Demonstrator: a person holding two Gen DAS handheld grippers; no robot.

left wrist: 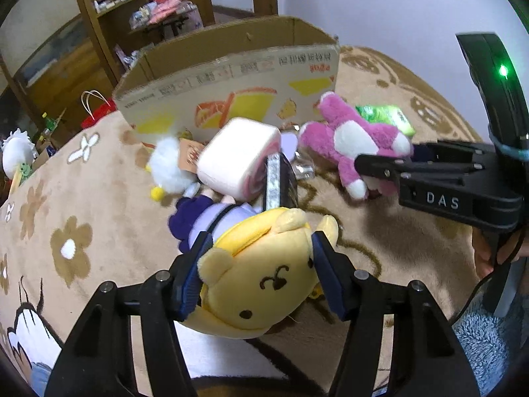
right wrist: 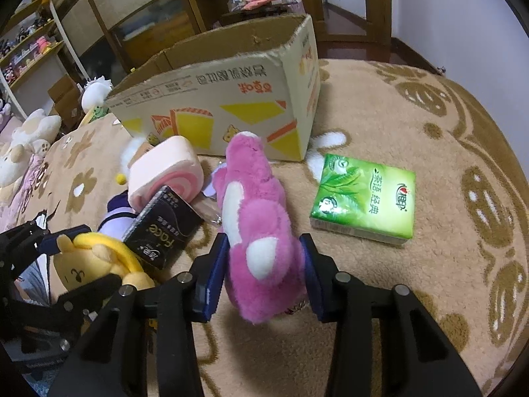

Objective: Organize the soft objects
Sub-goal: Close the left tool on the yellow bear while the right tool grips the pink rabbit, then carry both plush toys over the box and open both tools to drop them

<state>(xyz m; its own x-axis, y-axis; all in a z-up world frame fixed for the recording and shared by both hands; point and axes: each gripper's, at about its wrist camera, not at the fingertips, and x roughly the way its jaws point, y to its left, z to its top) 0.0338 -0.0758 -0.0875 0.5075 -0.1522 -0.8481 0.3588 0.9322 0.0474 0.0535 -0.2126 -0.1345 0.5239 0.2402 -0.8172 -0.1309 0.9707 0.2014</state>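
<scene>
Left fingers (left wrist: 261, 276) clamped on yellow bear plush (left wrist: 261, 281); right fingers (right wrist: 261, 279) pinching pink plush (right wrist: 254, 225), apparently gripped. Both on the rug (right wrist: 429, 281), near cardboard box (right wrist: 231, 106). Roll cushion (right wrist: 165, 172), green tissue pack (right wrist: 363, 198) unsorted; box contents unseen.

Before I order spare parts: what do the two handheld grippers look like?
Both grippers, left gripper and right gripper, have matte black plastic linkages with silver pivot pins and dark blue ribbed pads. The right one's body carries white "DAS" lettering, a green light and a black cable.
</scene>
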